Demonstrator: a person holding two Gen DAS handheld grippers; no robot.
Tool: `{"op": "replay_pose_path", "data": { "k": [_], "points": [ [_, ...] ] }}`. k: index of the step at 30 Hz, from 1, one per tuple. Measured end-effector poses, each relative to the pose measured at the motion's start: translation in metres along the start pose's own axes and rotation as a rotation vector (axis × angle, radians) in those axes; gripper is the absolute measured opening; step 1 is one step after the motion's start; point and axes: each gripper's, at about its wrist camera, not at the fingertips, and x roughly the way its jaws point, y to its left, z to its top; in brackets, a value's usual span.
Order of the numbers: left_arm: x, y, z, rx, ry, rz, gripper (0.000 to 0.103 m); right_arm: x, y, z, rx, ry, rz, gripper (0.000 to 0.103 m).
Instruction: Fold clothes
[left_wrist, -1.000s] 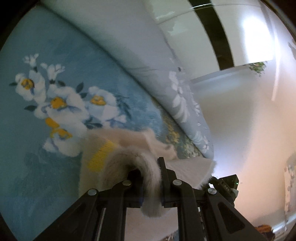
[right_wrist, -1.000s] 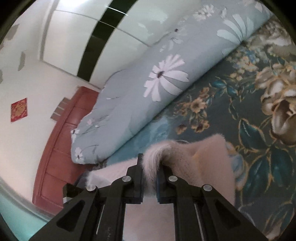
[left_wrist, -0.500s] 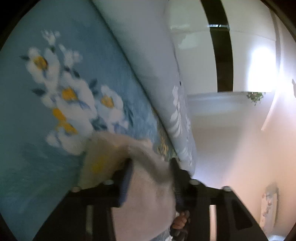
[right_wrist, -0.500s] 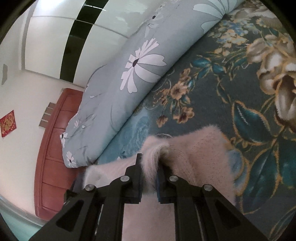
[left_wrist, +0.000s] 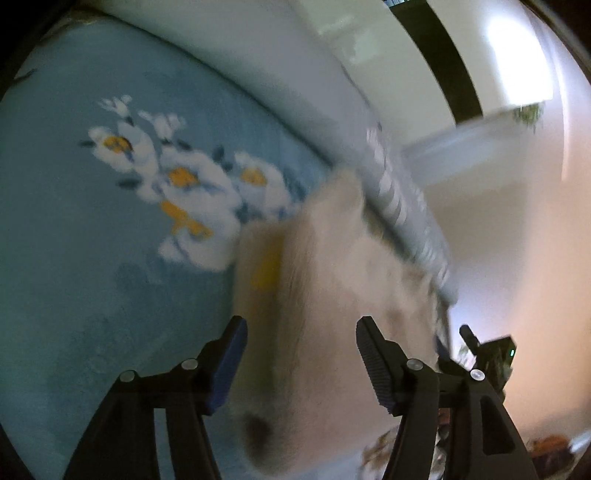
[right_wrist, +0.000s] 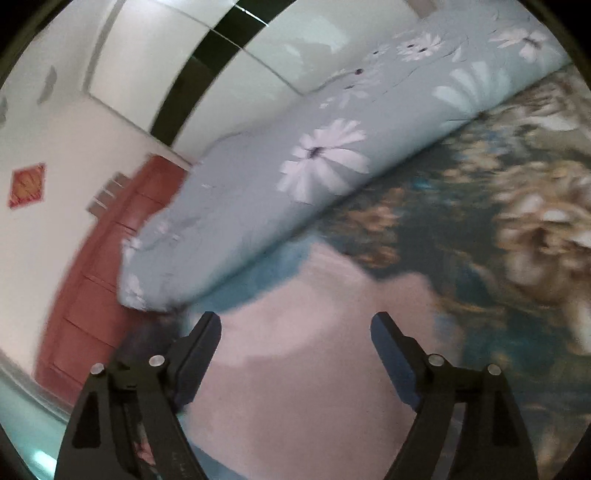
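Both grippers' jaws opening (nothing pinched) over the fuzzy garment (left_wrist: 332, 288) on bedspread (left_wrist: 92, 258)

A cream fuzzy garment (left_wrist: 325, 280) with a yellow patch lies on a blue bedspread (left_wrist: 74, 258) printed with white, yellow-centred flowers. At upper right of the right wrist view, a pale blue quilt (right_wrist: 332, 147) bears white daisies; the headboard (right_wrist: 85, 280) is reddish-brown.
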Motion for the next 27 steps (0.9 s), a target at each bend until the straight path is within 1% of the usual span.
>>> {"op": "replay_pose_path", "data": {
  "k": [1,3,4,6,10,12,13,14,15,16,17,18,19,20,21,22,24,27],
  "points": [
    [0.004,-0.001,-0.003,0.018,0.018,0.017,0.066,-0.001,-0.01,-0.005,0.009,0.016,-0.023,0.084],
    [0.012,-0.002,-0.006,0.039,0.02,0.053,0.068,0.001,-0.033,-0.016,0.05,0.058,-0.044,0.084],
    [0.015,-0.001,-0.007,0.035,0.02,0.054,0.071,0.004,-0.043,-0.021,0.078,0.076,-0.032,0.084],
    [0.018,0.006,-0.008,-0.013,0.025,0.023,0.071,0.014,-0.058,-0.03,0.145,0.108,0.028,0.084],
    [0.021,0.014,-0.009,-0.074,0.009,-0.028,0.071,0.023,-0.059,-0.03,0.164,0.075,0.07,0.085],
    [0.02,0.016,-0.01,-0.091,0.0,-0.039,0.071,0.032,-0.056,-0.027,0.167,0.079,0.098,0.085],
    [0.019,0.016,-0.01,-0.099,-0.004,-0.04,0.071,0.035,-0.053,-0.026,0.161,0.081,0.095,0.085],
    [0.019,0.017,-0.011,-0.107,-0.009,-0.04,0.069,0.039,-0.05,-0.026,0.151,0.085,0.087,0.085],
    [0.018,0.017,-0.012,-0.119,-0.018,-0.033,0.063,0.042,-0.047,-0.026,0.14,0.088,0.079,0.084],
    [0.017,0.017,-0.013,-0.131,-0.027,-0.025,0.058,0.046,-0.044,-0.026,0.129,0.091,0.071,0.082],
    [0.017,0.017,-0.015,-0.144,-0.036,-0.018,0.057,0.046,-0.044,-0.027,0.137,0.089,0.067,0.074],
    [0.015,0.015,-0.017,-0.15,-0.048,-0.013,0.053,0.045,-0.046,-0.028,0.162,0.082,0.067,0.065],
    [0.013,0.014,-0.02,-0.157,-0.06,-0.008,0.049,0.043,-0.05,-0.029,0.195,0.074,0.071,0.06],
    [0.009,0.01,-0.023,-0.147,-0.067,0.0,0.047,0.041,-0.054,-0.03,0.233,0.065,0.086,0.052],
    [0.005,0.006,-0.026,-0.137,-0.074,0.008,0.043,0.039,-0.056,-0.032,0.254,0.06,0.1,0.048],
    [0.001,0.002,-0.028,-0.127,-0.081,0.017,0.04,0.037,-0.056,-0.033,0.263,0.058,0.108,0.046],
    [-0.013,-0.005,-0.035,-0.112,-0.089,0.008,0.038,0.031,-0.049,-0.035,0.251,0.057,0.115,0.041],
    [-0.034,-0.014,-0.048,-0.097,-0.096,-0.012,0.037,0.017,-0.033,-0.038,0.214,0.07,0.152,0.039]
  ]
}}
